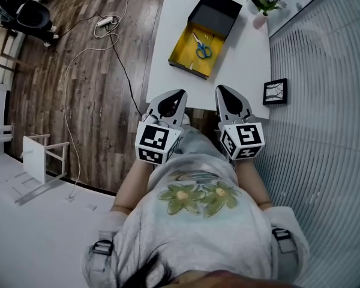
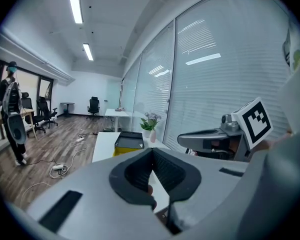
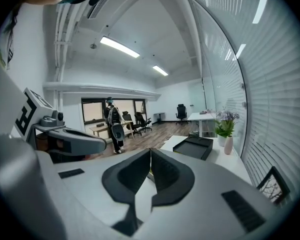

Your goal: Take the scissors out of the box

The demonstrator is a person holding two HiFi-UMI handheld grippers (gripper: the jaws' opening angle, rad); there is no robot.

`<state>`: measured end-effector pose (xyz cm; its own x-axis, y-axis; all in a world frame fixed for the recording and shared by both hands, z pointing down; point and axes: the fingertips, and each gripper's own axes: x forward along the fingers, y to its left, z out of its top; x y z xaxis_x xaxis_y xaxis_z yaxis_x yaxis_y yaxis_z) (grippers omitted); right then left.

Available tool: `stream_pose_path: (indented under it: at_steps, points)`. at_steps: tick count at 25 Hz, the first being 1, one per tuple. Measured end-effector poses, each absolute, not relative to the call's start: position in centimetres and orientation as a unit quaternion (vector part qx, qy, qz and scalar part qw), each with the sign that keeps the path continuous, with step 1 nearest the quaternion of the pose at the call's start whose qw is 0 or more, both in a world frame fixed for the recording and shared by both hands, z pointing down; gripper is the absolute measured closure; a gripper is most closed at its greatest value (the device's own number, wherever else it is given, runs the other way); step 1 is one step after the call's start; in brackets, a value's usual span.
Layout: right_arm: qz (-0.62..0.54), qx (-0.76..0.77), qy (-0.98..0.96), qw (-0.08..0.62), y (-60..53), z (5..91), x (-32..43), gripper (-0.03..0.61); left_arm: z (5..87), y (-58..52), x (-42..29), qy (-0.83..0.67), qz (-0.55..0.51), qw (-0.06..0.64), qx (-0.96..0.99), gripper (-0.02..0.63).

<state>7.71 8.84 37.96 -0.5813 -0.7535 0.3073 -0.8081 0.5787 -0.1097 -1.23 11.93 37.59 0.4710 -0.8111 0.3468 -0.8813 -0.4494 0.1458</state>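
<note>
An open box (image 1: 183, 53) with a yellow inside and a black lid lies at the far half of the white table (image 1: 246, 59). Blue-handled scissors (image 1: 202, 48) lie in the yellow half. My left gripper (image 1: 181, 93) and right gripper (image 1: 218, 88) hover side by side over the table's near edge, well short of the box, both shut with nothing between their jaws. In the left gripper view the left gripper (image 2: 151, 152) points toward the box (image 2: 128, 143). Ahead of the right gripper (image 3: 150, 152) in the right gripper view only the box's black lid (image 3: 192, 147) shows.
A pink vase of flowers (image 1: 261, 2) stands at the table's far right corner, and a small framed picture (image 1: 275, 92) at its right edge. A blinds-covered glass wall runs along the right. A power strip with cables (image 1: 105, 21) lies on the wooden floor. A person (image 3: 112, 124) stands far off.
</note>
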Motion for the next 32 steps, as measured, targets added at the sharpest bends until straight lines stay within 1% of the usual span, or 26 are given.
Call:
stream_pose_path:
  at_steps: [10, 32]
  points:
    - [0.138, 0.443, -0.873, 0.146, 3.6, 39.9, 6.7, 0.571, 38.0, 7.3, -3.0, -0.505, 0.131, 0.163, 0.837, 0.607]
    - [0.195, 0.434, -0.852, 0.218, -7.1, 47.1, 4.5, 0.566, 42.5, -3.1, -5.7, -0.499, 0.159, 0.196, 0.829, 0.607]
